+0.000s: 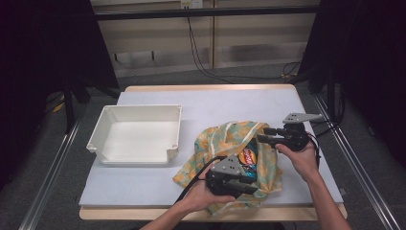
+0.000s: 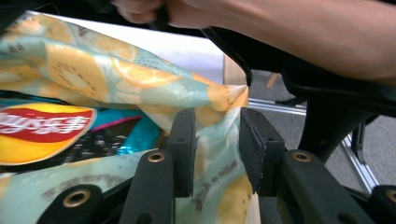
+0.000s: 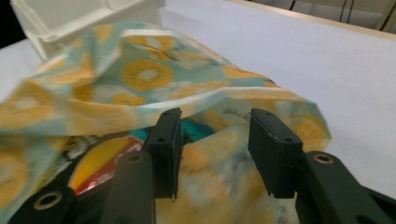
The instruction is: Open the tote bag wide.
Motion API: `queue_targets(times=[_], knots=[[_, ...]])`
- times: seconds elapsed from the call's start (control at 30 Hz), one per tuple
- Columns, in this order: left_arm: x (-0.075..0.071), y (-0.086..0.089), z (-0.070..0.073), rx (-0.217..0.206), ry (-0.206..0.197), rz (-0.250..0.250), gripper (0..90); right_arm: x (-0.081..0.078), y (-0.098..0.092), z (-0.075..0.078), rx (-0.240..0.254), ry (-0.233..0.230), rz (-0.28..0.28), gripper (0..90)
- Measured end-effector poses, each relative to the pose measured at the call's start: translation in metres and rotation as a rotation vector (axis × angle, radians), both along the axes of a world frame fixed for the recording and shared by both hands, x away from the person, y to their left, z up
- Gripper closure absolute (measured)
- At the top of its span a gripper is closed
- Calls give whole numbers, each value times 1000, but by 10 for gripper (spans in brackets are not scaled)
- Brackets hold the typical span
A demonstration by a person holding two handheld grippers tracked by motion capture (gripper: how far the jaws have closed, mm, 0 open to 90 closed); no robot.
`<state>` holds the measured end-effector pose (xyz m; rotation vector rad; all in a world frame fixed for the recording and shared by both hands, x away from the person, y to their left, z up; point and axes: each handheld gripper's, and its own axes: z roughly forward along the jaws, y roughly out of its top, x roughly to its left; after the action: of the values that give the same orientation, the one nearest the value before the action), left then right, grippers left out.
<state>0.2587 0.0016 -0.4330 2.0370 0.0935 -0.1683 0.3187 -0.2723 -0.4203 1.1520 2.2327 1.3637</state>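
A cloth bag [image 1: 221,139] printed with orange citrus slices on pale green lies rumpled on the white table, its mouth open. A yellow and red crisp packet [image 1: 249,156] shows inside it, over something teal. My left gripper [image 1: 250,186] is at the bag's near edge, pointing right. Its jaws stand apart with a fold of the cloth [image 2: 93,70] loose between them, and the packet [image 2: 37,133] lies to their left. My right gripper [image 1: 263,135] is at the bag's far right edge, pointing left, jaws open over the cloth [image 3: 140,79] and the packet [image 3: 100,163].
A white plastic bin [image 1: 139,107] stands to the left of the bag, with nothing in it; its corner [image 3: 70,18] shows beyond the cloth. Bare table top [image 1: 230,103] stretches behind the bag. Metal rails run along both sides of the table. The other forearm [image 2: 303,32] crosses above.
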Motion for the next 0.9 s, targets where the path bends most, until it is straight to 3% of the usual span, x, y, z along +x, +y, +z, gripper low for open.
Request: queue_targets(times=[0.07,0.3,0.4,0.47,0.53,0.6,0.73,0.9], knots=[[4,5,4,-9,4,23,673,-9,0,5,17,-12,0,518],[20,18,13,-46,9,80,703,-37,7,12,1,-9,35,503],[29,20,12,-41,-4,124,706,-49,12,12,-2,-2,33,461],[37,21,8,-43,15,159,704,-56,16,9,-13,6,40,442],[42,22,3,-36,26,181,704,-63,20,6,-20,15,45,411],[43,20,-3,2,10,188,697,-69,25,2,-42,24,54,389],[40,17,-13,49,-4,171,675,-77,30,-6,-76,34,55,371],[36,18,-14,59,-21,166,659,-79,28,-20,-96,55,35,372]])
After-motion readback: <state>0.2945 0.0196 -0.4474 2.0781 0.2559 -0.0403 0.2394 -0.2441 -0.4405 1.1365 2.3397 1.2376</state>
